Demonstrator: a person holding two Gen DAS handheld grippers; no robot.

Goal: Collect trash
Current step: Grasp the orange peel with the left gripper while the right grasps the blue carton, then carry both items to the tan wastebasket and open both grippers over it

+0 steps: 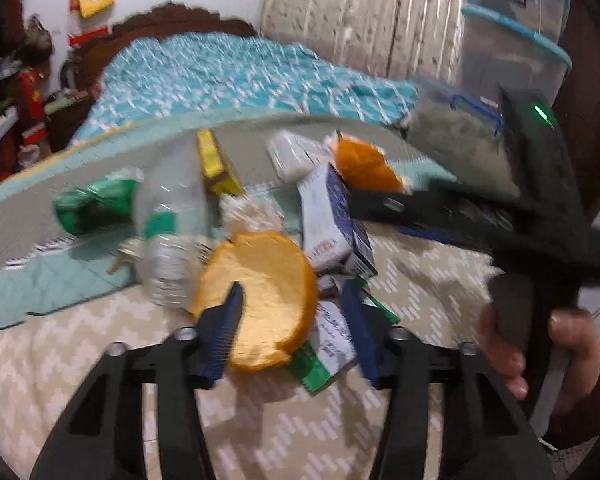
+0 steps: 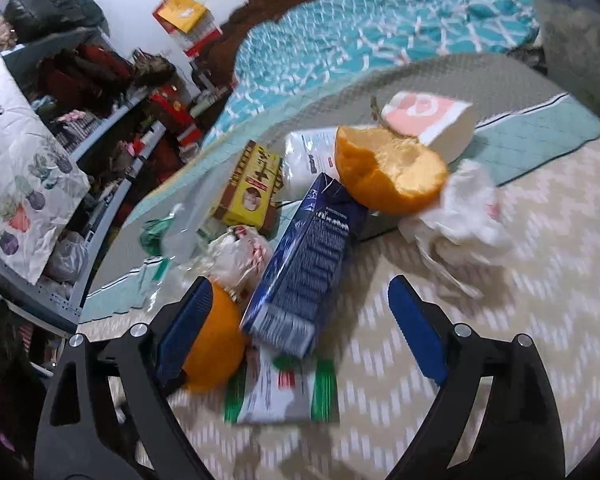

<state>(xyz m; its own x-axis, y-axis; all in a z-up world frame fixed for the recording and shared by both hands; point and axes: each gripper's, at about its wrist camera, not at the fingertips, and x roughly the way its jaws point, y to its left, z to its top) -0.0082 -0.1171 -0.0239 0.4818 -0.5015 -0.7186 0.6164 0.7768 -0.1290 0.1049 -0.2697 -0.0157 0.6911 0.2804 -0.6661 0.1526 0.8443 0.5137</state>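
A pile of trash lies on the bed. In the left wrist view my left gripper (image 1: 294, 312) is open around a large orange peel (image 1: 260, 300), which sits between its blue pads. A blue and white carton (image 1: 336, 224) and a green and white wrapper (image 1: 328, 348) lie beside it, with a second orange peel (image 1: 364, 166) behind. In the right wrist view my right gripper (image 2: 304, 320) is open around the blue carton (image 2: 308, 268); the near orange peel (image 2: 214, 344) touches its left pad. The second peel (image 2: 392, 172) lies beyond.
A yellow box (image 2: 252, 188), a crushed clear bottle (image 1: 168, 240), a green wrapper (image 1: 96, 204), a pink and white box (image 2: 432, 120) and crumpled white plastic (image 2: 464, 216) lie around. A teal blanket (image 1: 240, 76) covers the bed behind. Cluttered shelves (image 2: 100, 112) stand at the left.
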